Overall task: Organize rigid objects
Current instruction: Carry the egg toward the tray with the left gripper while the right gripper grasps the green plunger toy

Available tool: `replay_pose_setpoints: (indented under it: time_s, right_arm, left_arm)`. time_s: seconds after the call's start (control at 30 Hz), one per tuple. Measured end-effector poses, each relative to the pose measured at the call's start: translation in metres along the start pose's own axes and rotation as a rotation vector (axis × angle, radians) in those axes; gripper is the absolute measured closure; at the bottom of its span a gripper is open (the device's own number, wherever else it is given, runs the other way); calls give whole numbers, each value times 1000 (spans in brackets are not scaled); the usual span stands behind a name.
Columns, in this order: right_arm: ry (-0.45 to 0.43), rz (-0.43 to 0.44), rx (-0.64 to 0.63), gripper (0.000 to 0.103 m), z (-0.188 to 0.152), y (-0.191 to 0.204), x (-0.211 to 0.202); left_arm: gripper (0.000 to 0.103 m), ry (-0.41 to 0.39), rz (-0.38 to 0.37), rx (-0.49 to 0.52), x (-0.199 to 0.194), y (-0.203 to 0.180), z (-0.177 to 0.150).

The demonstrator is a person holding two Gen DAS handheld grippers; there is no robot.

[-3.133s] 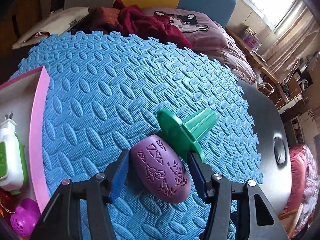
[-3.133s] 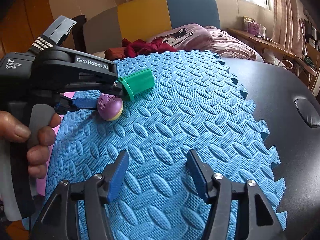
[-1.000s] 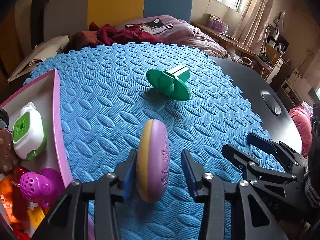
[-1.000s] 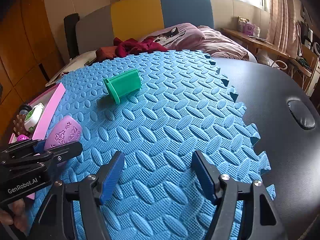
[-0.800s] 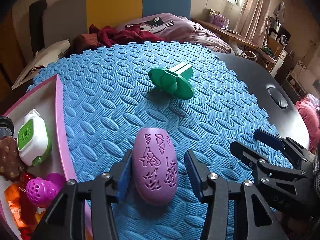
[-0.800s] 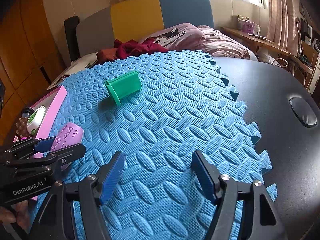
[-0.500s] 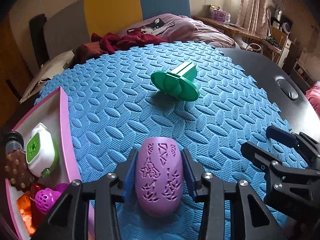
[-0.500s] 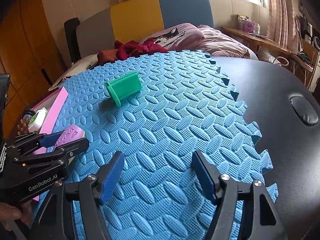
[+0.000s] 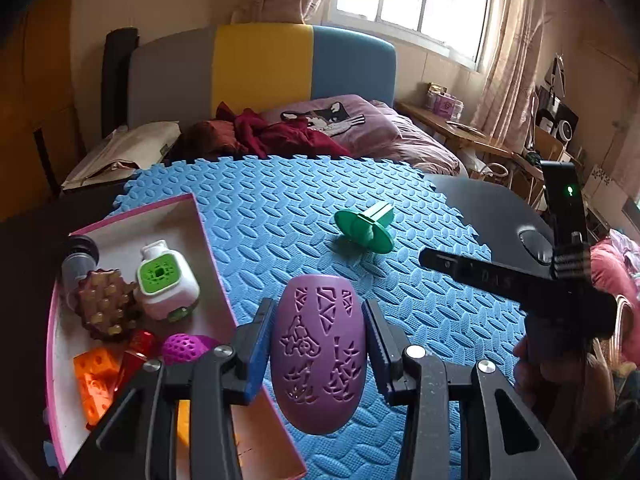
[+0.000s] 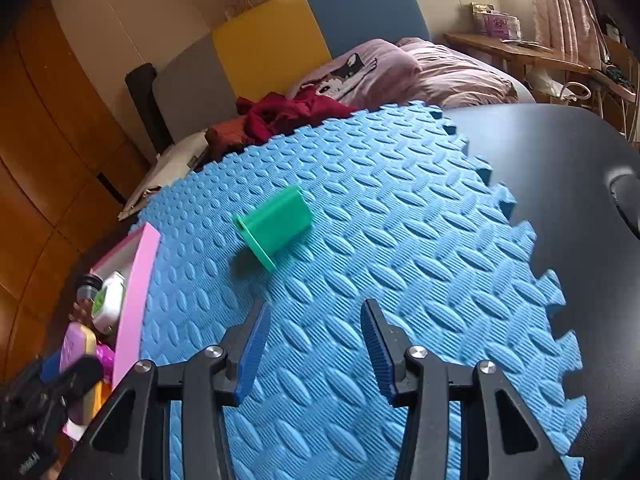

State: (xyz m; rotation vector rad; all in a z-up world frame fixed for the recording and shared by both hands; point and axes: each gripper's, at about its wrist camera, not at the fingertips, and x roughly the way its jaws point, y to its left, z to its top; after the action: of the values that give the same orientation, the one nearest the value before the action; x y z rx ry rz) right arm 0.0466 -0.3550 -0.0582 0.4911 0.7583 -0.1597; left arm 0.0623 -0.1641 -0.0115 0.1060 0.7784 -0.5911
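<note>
Left gripper (image 9: 318,334) clamped the purple oval toy (image 9: 318,360); best carried clear over the pink tray's (image 9: 214,264) wall before release; right gripper (image 10: 312,344) was closing, empty.

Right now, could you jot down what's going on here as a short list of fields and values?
left gripper: shut on the purple oval toy
right gripper: jaws closing, nothing between them
green flanged piece: lying on its side on the blue foam mat
pink tray: at the mat's left edge, holding a white-and-green gadget, an orange block and other toys
surface under mat: black table
</note>
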Motion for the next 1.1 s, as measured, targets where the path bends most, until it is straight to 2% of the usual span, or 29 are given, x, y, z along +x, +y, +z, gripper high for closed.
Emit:
replay_pose_setpoints:
  time_s: [0.07, 0.17, 0.27, 0.47, 0.57, 0.63, 0.67, 0.7, 0.8, 1.1]
  right_arm:
    - [-11, -5, -17, 51, 11, 14, 9]
    - [43, -25, -40, 33, 25, 28, 34]
    - [101, -20, 15, 32, 33, 23, 54]
    - [71, 71, 309, 32, 45, -9, 59]
    - [68, 39, 382, 32, 53, -14, 68]
    - [102, -13, 337, 32, 59, -4, 80]
    - [106, -44, 295, 35, 61, 2, 83]
    - [107, -78, 252, 42, 63, 8, 85]
    - [175, -50, 134, 73, 59, 20, 91]
    - [276, 0, -179, 73, 12, 31, 54]
  left_arm:
    - [59, -4, 0, -32, -7, 11, -2]
    - [59, -13, 12, -65, -15, 24, -5]
    - [59, -15, 16, -96, -21, 35, -8]
    - [59, -13, 18, -144, -25, 52, -13]
    - [59, -10, 21, -159, -24, 56, -14]
    - [59, -9, 23, -165, -24, 58, -15]
    - [59, -7, 23, -168, -24, 59, -16]
    - [59, -4, 22, -172, -23, 60, -17]
    - [59, -4, 22, -181, -26, 63, -20]
    - [59, -13, 28, -204, -36, 71, -25]
